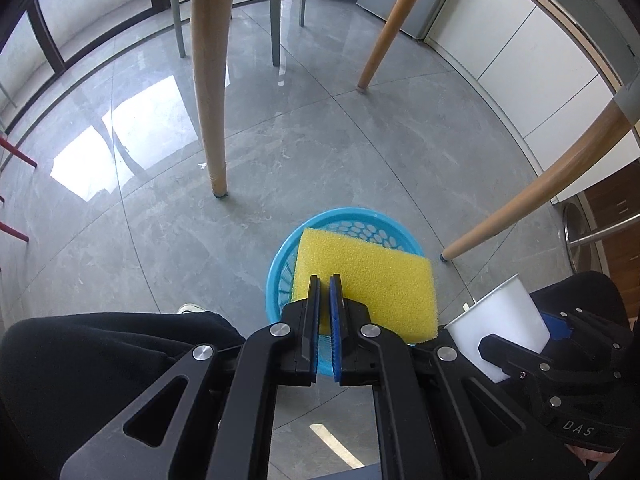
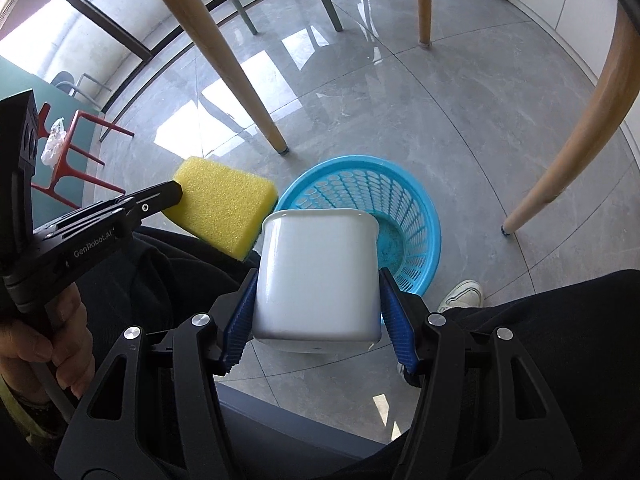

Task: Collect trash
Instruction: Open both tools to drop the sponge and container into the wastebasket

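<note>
A yellow sponge (image 1: 364, 276) hangs over the blue plastic basket (image 1: 280, 256) on the floor, with my left gripper (image 1: 325, 280) shut on its near edge. In the right wrist view the same sponge (image 2: 224, 208) sits left of the basket (image 2: 416, 216), held by the left gripper (image 2: 176, 194). My right gripper (image 2: 318, 300) is shut on a white cup (image 2: 318, 276), its blue pads pressing both sides, just above the basket's near rim. The cup (image 1: 500, 320) also shows at lower right in the left wrist view.
Wooden table legs (image 1: 210, 80) (image 2: 576, 152) stand around the basket on the grey tiled floor. A person's dark trouser legs (image 1: 100, 360) and a white shoe (image 2: 464, 294) are close by. A red stool (image 2: 76, 152) stands at the left, white cabinets (image 1: 520, 40) at the right.
</note>
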Motion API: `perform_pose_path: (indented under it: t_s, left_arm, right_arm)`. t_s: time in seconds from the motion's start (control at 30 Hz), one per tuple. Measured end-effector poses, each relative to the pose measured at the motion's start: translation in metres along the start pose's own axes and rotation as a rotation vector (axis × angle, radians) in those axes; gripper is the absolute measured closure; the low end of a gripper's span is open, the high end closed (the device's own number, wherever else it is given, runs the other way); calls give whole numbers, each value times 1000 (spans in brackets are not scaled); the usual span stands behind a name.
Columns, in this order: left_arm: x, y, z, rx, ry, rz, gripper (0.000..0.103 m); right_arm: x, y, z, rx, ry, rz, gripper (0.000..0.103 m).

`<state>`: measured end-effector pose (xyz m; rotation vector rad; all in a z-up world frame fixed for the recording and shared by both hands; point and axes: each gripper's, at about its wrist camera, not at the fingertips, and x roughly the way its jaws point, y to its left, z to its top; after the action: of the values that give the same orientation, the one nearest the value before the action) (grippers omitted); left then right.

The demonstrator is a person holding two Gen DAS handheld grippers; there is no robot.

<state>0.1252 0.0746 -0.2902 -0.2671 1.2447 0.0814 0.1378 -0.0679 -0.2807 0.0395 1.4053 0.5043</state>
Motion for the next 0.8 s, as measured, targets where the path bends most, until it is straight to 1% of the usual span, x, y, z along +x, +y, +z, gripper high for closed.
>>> perform_pose_path:
  t_s: [0.07, 0.17, 0.2, 0.23, 0.3, 0.37, 0.47, 0.53, 0.67, 0.73, 0.8]
  left_arm:
    - [4, -2, 3, 6, 1, 0, 98]
    - [11, 0, 9, -9, 3, 13, 89]
    - [15, 2, 10, -19, 11, 16, 86]
    - [18, 4, 10, -27, 23, 13, 86]
    - [21, 10, 10, -52, 43, -4, 85]
    - [22, 15, 10, -68, 48, -9, 85]
    - [20, 16, 9, -70, 43, 3, 83]
    - [18, 15, 6, -68, 47, 7, 79]
    - [13, 13, 3, -53, 42, 8, 78]
    - [8, 13, 1, -44, 31, 9, 73]
    - [3, 10, -1, -32, 19, 19, 69]
  right_arm:
    - [6, -2, 6, 6, 0, -18, 47]
    - [16, -6, 12, 25, 29, -11, 47]
    - [19, -9, 14, 33, 34, -7, 44]
    - [21, -11, 15, 42, 38, -1, 37]
    - [24, -12, 14, 58, 44, 6, 30]
    - [26, -14, 14, 70, 54, 15, 30]
    - [29, -15, 13, 73, 64, 14, 30]
    - [29, -16, 11, 68, 70, 5, 30]
    - [25, -15, 8, 58, 66, -11, 30]
    - [20, -15, 6, 55, 60, -18, 30]
    - [17, -16, 3, 54, 54, -16, 29]
